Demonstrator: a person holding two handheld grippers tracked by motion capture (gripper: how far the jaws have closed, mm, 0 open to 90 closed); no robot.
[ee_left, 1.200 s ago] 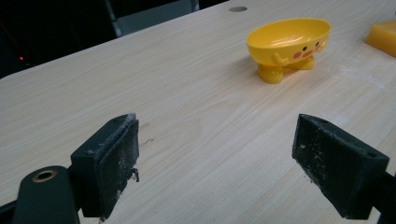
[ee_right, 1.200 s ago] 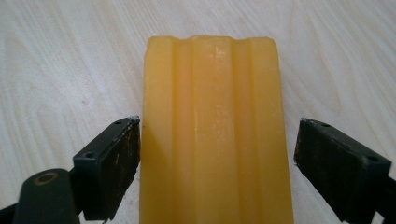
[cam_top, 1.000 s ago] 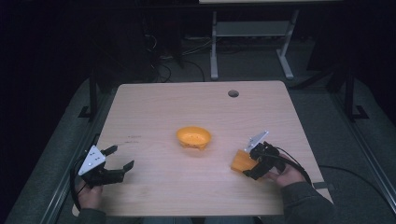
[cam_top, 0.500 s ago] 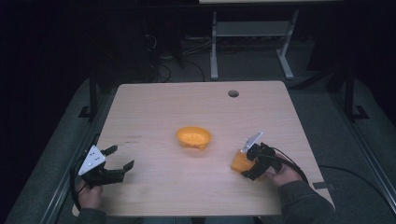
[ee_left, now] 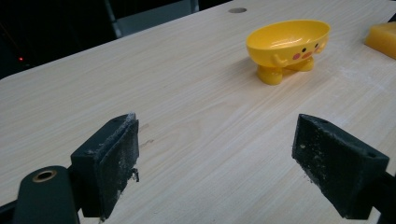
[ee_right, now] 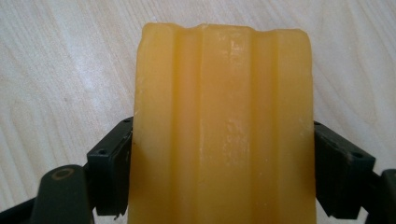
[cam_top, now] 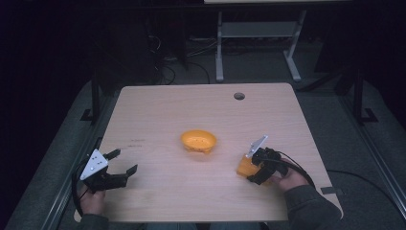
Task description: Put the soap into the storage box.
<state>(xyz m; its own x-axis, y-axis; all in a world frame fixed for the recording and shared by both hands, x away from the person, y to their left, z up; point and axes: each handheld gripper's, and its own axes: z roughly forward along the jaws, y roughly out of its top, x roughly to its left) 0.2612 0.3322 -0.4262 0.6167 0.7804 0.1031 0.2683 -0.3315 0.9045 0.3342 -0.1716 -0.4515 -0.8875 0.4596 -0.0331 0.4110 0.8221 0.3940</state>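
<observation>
A yellow footed bowl (cam_top: 198, 141) with a duck face (ee_left: 289, 42) stands near the middle of the wooden table (cam_top: 167, 105). To its right, near the front edge, my right gripper (cam_top: 250, 168) is shut on a ribbed orange soap-like bar (cam_top: 243, 166). In the right gripper view the bar (ee_right: 224, 116) fills the gap, and both black jaws of my right gripper (ee_right: 223, 128) press its sides. My left gripper (cam_top: 123, 161) rests at the front left, open and holding nothing (ee_left: 215, 135). The bar's corner (ee_left: 382, 37) shows right of the bowl.
A round cable hole (cam_top: 239, 96) lies in the table's far right part. Behind the table, a white desk frame (cam_top: 258, 28) stands in a dark area. Bare wood separates the left gripper from the bowl.
The right gripper with the orange bar has edged slightly left and toward the near edge. The left gripper and the bowl have stayed put.
</observation>
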